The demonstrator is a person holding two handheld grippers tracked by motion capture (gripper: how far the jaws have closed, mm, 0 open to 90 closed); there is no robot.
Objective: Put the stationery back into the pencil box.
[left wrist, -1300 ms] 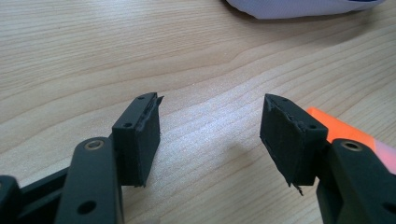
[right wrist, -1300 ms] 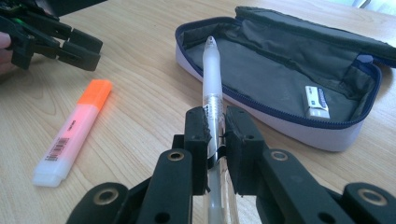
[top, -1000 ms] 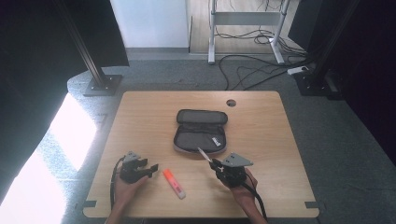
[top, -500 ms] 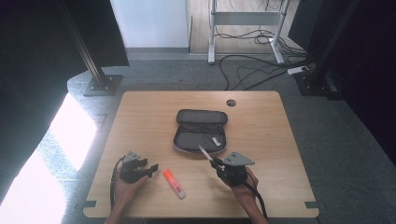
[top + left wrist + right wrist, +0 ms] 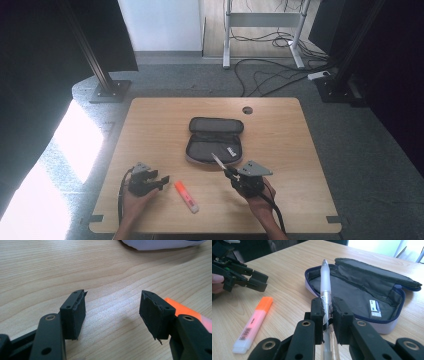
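Observation:
A translucent white pen [image 5: 325, 287] is clamped between the pads of my right gripper [image 5: 327, 312], its tip pointing toward the open grey pencil case [image 5: 362, 287]. Seen from above, the right gripper [image 5: 227, 172] holds the pen [image 5: 218, 162] just at the near edge of the pencil case [image 5: 215, 140]. An orange and pink highlighter [image 5: 186, 196] lies flat on the table between my two hands. My left gripper [image 5: 162, 181] rests low at the front left, open, with bare wood between its pads [image 5: 75, 312]. The highlighter's orange cap [image 5: 181, 307] peeks out behind its right jaw.
A small white eraser [image 5: 375, 308] lies inside the pencil case. The wooden table [image 5: 280, 135] has a round cable hole [image 5: 247, 110] at the back. Black frame posts and floor cables stand beyond the table's far edge.

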